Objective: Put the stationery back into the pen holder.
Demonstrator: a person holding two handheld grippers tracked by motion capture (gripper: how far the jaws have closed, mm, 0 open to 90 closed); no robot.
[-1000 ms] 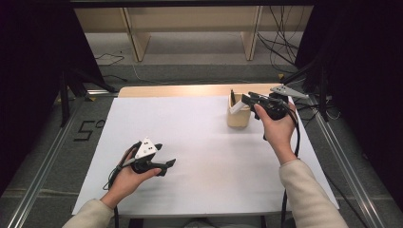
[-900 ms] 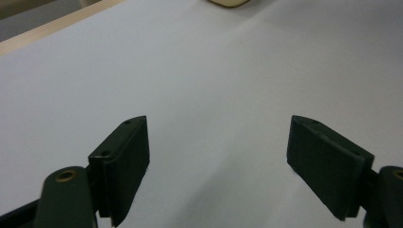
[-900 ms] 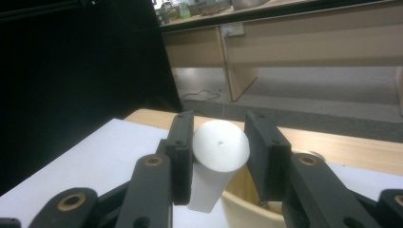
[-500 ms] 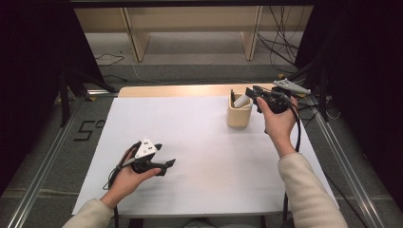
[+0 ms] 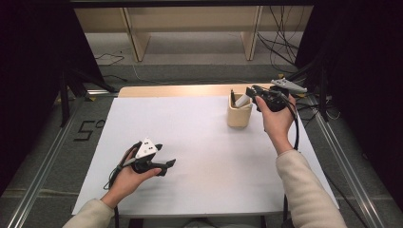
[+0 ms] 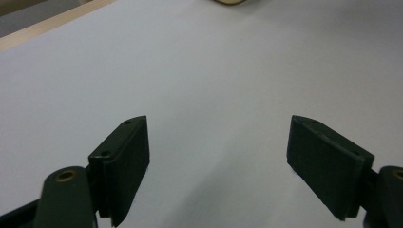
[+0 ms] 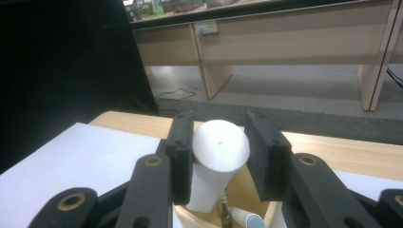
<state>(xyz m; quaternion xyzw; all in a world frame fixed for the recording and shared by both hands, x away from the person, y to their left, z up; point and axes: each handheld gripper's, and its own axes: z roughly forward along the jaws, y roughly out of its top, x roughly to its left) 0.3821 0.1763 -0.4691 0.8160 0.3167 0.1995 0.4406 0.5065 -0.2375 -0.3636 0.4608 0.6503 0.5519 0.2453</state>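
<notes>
A beige cup [image 5: 237, 117] stands at the back right of the white table sheet [image 5: 199, 142]. A tapered white tube [image 5: 241, 100] leans out of it with its round flat end up. My right gripper [image 5: 251, 91] is shut on that tube just above the cup; in the right gripper view [image 7: 219, 128] both pads press the tube [image 7: 216, 156] near its wide end, over the cup's rim [image 7: 199, 221]. My left gripper [image 5: 165, 154] rests low at the front left, open [image 6: 218, 137], with nothing between its fingers.
Deeper in the cup lie a thin metal item [image 7: 225, 209] and a white item with a blue tip [image 7: 247, 220]. A bare wooden strip [image 5: 190, 90] runs along the table's far edge. Cables [image 5: 285, 45] lie on the floor beyond, under wooden desks.
My right gripper with the white tube has shifted slightly left and away over the cup. The left hand has stayed still.
</notes>
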